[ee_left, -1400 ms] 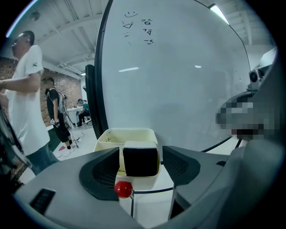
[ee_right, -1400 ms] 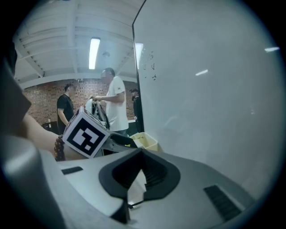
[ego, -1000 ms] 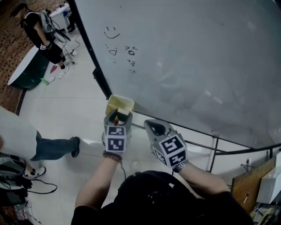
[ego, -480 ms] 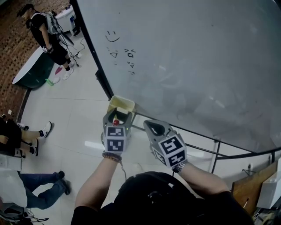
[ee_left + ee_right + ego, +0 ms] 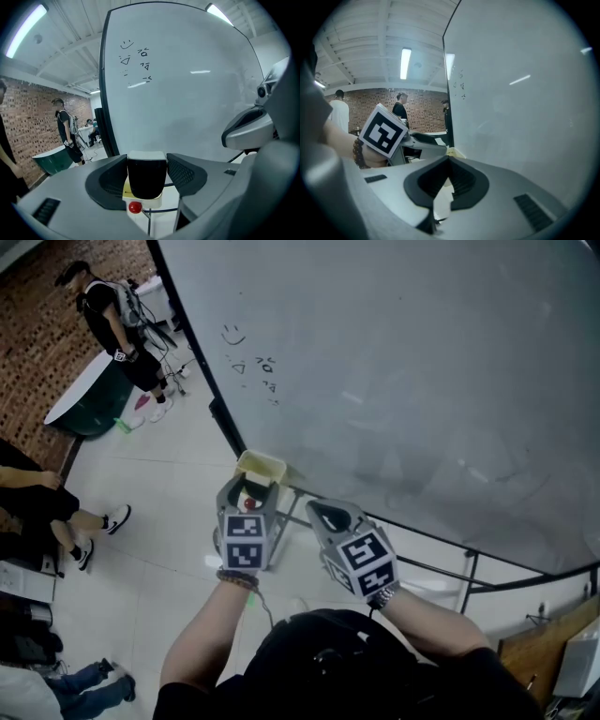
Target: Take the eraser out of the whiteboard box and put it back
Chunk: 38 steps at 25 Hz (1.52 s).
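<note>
The eraser [image 5: 146, 180], black with a white top, sits between the pads of my left gripper [image 5: 147, 174], which is shut on it. Just under and beyond it is the pale yellow whiteboard box [image 5: 142, 202], with a small red knob [image 5: 135, 207] showing in it. In the head view the left gripper [image 5: 248, 495] hangs just short of the box [image 5: 262, 467], which is fixed at the whiteboard's lower left corner. My right gripper [image 5: 324, 513] is beside it to the right, shut with nothing in it [image 5: 449, 174].
The big whiteboard [image 5: 403, 371] fills the right side, with small doodles [image 5: 251, 364] near its top left. Its metal stand rails [image 5: 441, 568] run below. A person [image 5: 120, 324] stands by a green-edged table [image 5: 89, 395] at the far left, and seated legs [image 5: 66, 517] show at the left edge.
My left gripper has risen with the eraser, and its tips now stand clear of the box's mouth. The right gripper has lifted slightly. People at the left have shifted.
</note>
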Available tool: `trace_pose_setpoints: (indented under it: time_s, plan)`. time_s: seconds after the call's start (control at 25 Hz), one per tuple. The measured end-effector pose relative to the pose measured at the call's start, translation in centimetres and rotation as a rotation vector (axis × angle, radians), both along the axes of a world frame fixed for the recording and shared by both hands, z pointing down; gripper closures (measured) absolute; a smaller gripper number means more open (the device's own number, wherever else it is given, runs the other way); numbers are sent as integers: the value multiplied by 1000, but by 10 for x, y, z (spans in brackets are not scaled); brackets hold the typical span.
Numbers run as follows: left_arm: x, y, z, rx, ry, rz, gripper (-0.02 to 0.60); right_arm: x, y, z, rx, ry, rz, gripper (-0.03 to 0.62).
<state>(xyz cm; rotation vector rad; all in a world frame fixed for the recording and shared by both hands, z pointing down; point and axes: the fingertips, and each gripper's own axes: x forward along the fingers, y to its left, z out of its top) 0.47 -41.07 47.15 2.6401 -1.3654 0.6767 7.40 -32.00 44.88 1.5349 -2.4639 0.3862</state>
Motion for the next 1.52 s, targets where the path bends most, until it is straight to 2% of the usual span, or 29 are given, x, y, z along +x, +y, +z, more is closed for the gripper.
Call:
trace_pose_setpoints:
  time_s: [0.56, 1.52]
  plan:
    - [-2, 53, -14, 30, -6, -80, 331, 7, 47, -14, 40, -7, -75, 572]
    - [-13, 184, -7, 12, 14, -248, 331, 4, 155, -10, 34, -1, -260, 572]
